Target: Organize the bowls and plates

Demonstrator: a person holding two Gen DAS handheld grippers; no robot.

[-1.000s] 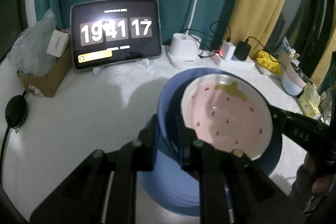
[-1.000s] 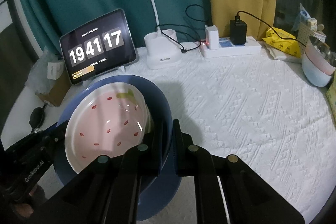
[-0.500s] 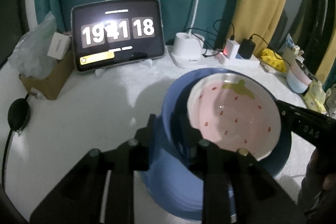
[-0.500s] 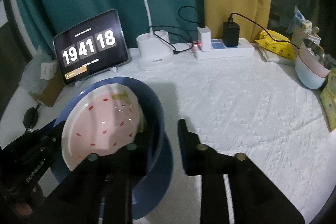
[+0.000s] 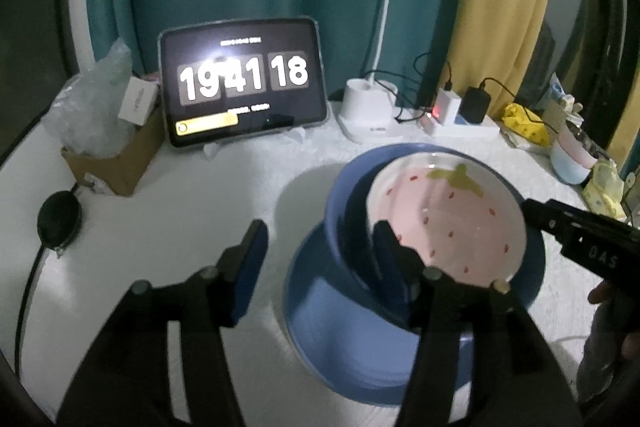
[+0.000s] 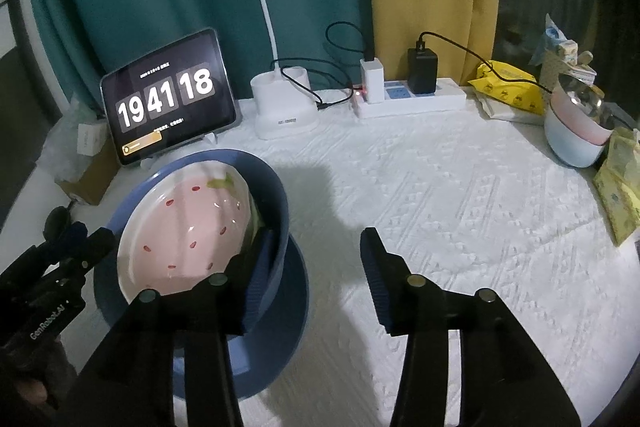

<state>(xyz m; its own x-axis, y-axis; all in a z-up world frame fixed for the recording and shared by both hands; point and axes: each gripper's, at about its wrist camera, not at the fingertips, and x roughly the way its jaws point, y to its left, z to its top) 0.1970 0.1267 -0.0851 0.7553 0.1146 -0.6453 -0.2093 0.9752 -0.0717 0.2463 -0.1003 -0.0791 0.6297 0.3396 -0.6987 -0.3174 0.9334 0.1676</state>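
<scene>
- Your left gripper (image 5: 320, 247) has just been opening; its jaws stand apart astride the near wall of the blue bowl (image 5: 344, 203), no pad pressing it.
- Your right gripper (image 6: 316, 251) has likewise been opening, released, its left finger inside that bowl's rim.
- The strawberry dish (image 6: 184, 227) lies tilted inside the blue bowl, which sits on a blue plate (image 6: 288, 307) just ahead.
</scene>
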